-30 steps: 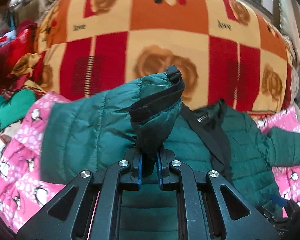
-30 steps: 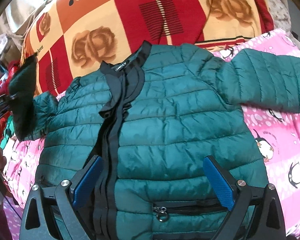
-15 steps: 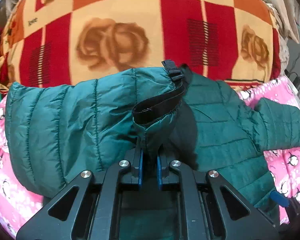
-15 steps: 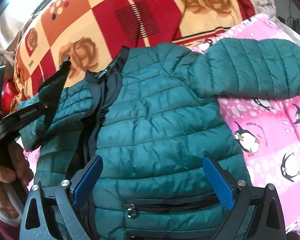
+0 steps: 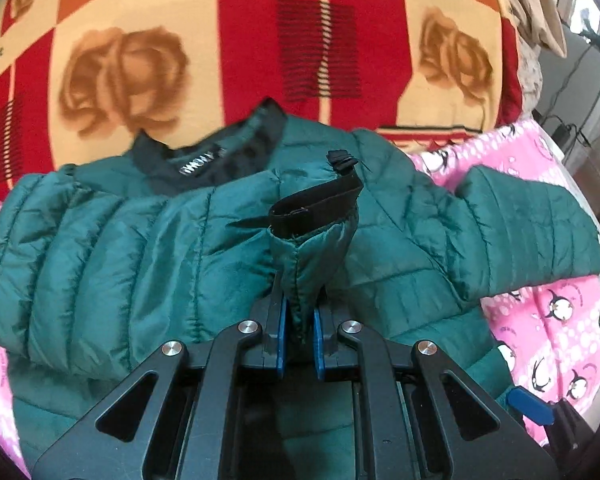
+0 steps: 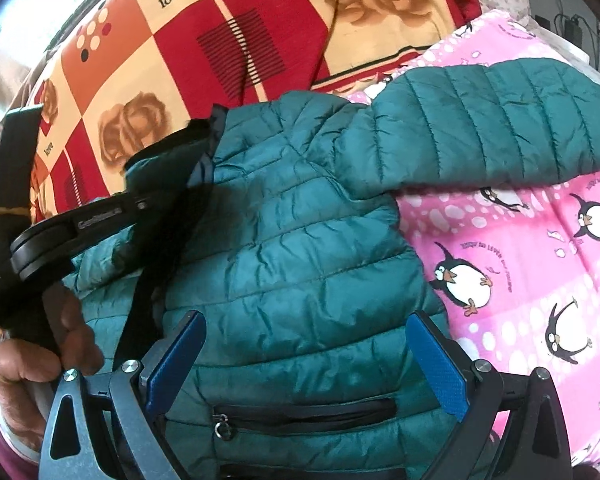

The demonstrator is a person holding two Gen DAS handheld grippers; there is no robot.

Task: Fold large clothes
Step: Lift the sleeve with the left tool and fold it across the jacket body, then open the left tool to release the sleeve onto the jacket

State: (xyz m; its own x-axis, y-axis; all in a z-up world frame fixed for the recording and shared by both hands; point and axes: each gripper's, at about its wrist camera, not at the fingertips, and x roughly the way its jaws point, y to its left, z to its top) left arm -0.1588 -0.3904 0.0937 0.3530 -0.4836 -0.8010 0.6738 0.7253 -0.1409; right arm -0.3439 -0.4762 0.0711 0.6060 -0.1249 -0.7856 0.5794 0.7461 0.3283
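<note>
The green puffer jacket (image 6: 300, 240) lies front-up on the pink penguin blanket (image 6: 540, 280), its collar (image 5: 220, 152) toward the red and orange rose quilt (image 5: 260, 40). Your left gripper (image 5: 298, 324) has its jaws clamped on the black-edged cuff (image 5: 316, 208) of one sleeve, holding it up over the jacket's chest. Your right gripper (image 6: 304, 364) hangs over the lower front near the zipped pocket (image 6: 300, 412), jaws wide apart. The other sleeve (image 6: 492, 124) stretches out across the blanket.
</note>
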